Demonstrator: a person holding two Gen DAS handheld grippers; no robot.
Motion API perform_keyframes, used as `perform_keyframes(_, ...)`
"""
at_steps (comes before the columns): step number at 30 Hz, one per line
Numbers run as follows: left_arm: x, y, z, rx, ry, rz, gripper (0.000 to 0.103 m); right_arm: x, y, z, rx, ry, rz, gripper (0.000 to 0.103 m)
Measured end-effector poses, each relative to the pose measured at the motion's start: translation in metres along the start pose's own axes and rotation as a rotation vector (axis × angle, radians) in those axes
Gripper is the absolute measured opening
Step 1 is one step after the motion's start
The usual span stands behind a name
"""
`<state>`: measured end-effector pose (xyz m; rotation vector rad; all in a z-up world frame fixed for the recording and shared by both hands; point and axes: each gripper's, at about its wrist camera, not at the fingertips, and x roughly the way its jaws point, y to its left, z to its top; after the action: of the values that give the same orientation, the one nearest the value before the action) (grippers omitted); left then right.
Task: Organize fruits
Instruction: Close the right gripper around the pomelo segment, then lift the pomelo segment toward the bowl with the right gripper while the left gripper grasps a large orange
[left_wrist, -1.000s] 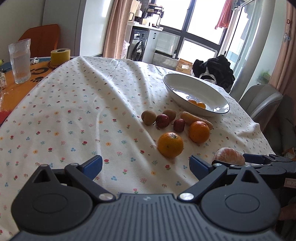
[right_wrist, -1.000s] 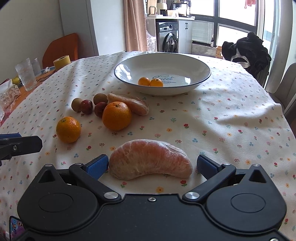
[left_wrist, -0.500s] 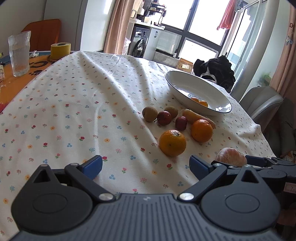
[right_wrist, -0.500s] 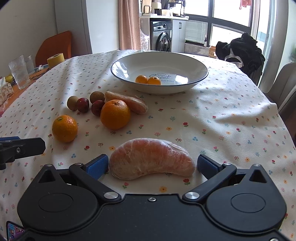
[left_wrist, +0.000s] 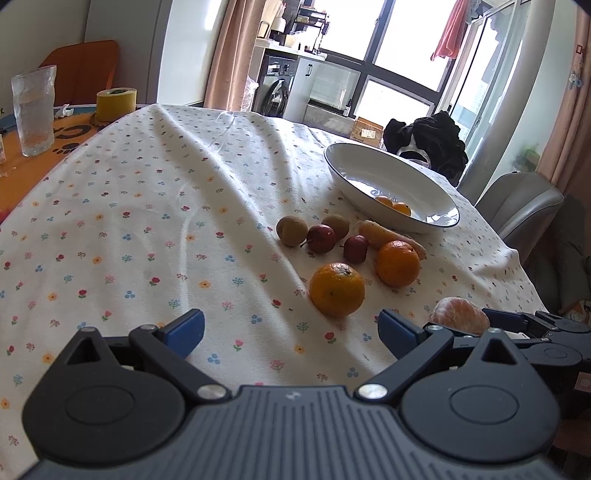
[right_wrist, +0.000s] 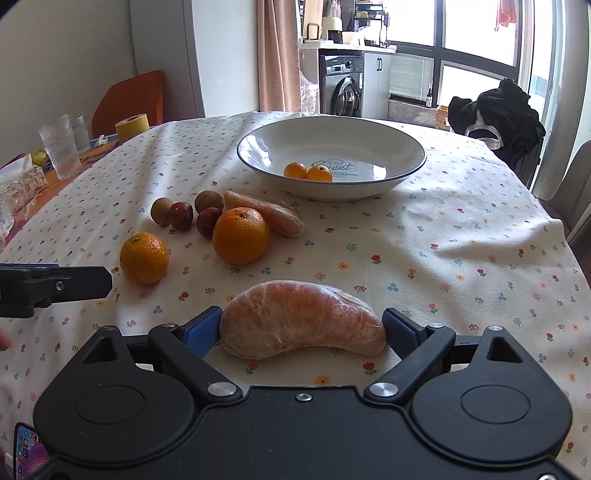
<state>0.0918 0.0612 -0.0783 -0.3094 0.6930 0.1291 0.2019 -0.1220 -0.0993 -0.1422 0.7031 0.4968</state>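
Hovering wide open over bare tablecloth (left_wrist: 147, 206), left gripper (left_wrist: 291, 328) empty, short of nearest orange (left_wrist: 337, 289). Farther right, right gripper (right_wrist: 303, 328) clamped on peeled pomelo segment (right_wrist: 303, 325), blue pads touching both ends. Beyond, white bowl (right_wrist: 369, 136) holding two small oranges (right_wrist: 308, 172).

Your left tongs (left_wrist: 291, 328) sit wide apart over the flowery table (left_wrist: 147, 221), nothing between them. Just ahead is an orange (left_wrist: 337, 289), a second orange (left_wrist: 398, 263) behind it, small fruits near the white bowl (left_wrist: 369, 173). Right tongs (left_wrist: 517, 325) poke in beside a peeled segment (left_wrist: 460, 315).
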Motion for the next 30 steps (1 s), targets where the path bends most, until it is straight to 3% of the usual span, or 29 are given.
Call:
perform_keyframes(26,0.034,-0.042,0.006,0.056,-0.020,-0.018,0.097,-0.012,-0.038,0.010,0.034,-0.088,0.068,0.089)
perform_keyframes(29,0.037,-0.043,0.008,0.048,-0.019,-0.011,0.086,-0.012,-0.041,0.011,0.034,-0.094,0.073,0.089)
perform_keyframes(30,0.037,-0.043,0.008,0.043,-0.017,-0.009,0.076,-0.012,-0.042,0.012,0.035,-0.096,0.075,0.089)
